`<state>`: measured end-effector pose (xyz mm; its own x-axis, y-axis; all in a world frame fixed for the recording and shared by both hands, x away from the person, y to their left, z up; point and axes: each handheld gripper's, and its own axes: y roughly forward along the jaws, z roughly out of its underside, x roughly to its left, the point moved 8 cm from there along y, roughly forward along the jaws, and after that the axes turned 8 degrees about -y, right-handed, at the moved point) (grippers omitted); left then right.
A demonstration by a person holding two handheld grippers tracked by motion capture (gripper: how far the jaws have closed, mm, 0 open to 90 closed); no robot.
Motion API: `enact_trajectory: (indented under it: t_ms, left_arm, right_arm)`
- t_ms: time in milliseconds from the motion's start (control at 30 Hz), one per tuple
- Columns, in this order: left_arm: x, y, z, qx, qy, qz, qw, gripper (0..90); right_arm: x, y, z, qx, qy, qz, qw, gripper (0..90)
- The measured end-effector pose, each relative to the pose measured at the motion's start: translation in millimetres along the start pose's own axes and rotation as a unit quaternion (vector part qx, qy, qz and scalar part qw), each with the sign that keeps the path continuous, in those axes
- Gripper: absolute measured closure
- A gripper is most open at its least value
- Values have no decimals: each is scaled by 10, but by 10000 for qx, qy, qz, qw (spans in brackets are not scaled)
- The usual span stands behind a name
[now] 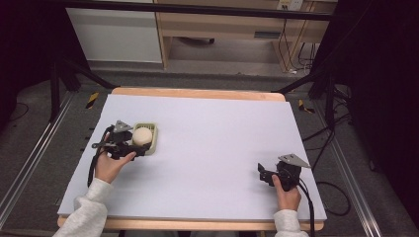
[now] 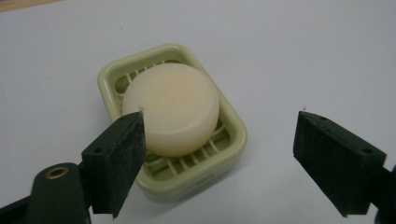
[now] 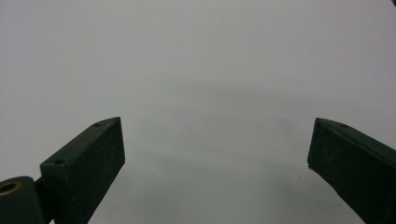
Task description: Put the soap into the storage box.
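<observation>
Round cream soap bar (image 2: 170, 108) in green soap dish (image 2: 233, 128), left part of counter (image 1: 207, 138). Left claw (image 2: 219, 154) spread wide, just beside dish, gripping nothing. Right claw (image 3: 217, 154) also wide apart, over bare counter, well apart.

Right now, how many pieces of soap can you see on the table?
1. The round cream soap lies in the pale green soap dish at the table's left side, just in front of the open left gripper. Nothing seems to be hidden.
</observation>
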<state>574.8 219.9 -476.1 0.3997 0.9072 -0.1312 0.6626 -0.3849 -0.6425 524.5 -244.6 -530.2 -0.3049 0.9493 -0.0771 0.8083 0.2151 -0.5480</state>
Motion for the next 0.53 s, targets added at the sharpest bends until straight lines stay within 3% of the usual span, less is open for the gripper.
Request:
enact_trajectory:
  t_ms: [67,300,533]
  left_arm:
    - [-24,-57,121,-11,-17,77,10000,168]
    - [31,-178,389,-141,-122,19,9998,159]
    - [112,-286,539,-238,-191,-99,9995,148]
  right_arm:
    - [0,0,0,0,-4,5,10000,43]
    - [1,1,1,3,-4,1,10000,43]
    - [0,0,0,0,-3,5,10000,43]
